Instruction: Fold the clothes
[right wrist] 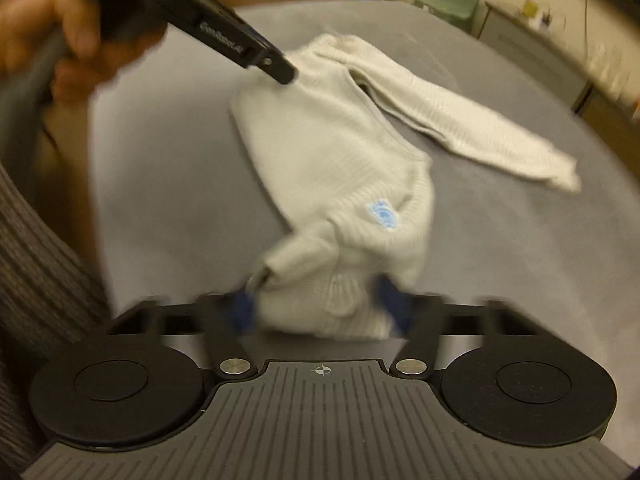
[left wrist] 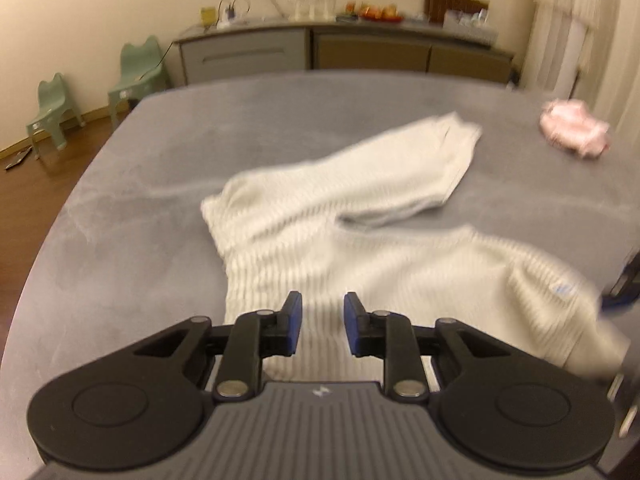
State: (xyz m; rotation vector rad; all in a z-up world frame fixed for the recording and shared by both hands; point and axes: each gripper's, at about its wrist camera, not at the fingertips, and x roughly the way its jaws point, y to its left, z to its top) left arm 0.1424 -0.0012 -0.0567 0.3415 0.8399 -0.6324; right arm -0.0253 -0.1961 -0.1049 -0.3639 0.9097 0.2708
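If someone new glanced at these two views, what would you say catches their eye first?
Most likely the cream ribbed sweater sprawled across the grey table, one sleeve stretched toward the far side. Next, the right gripper, with bunched knit between its blue fingers, and the left gripper, open above the fabric. A small pink garment sits alone near the table's far right edge.
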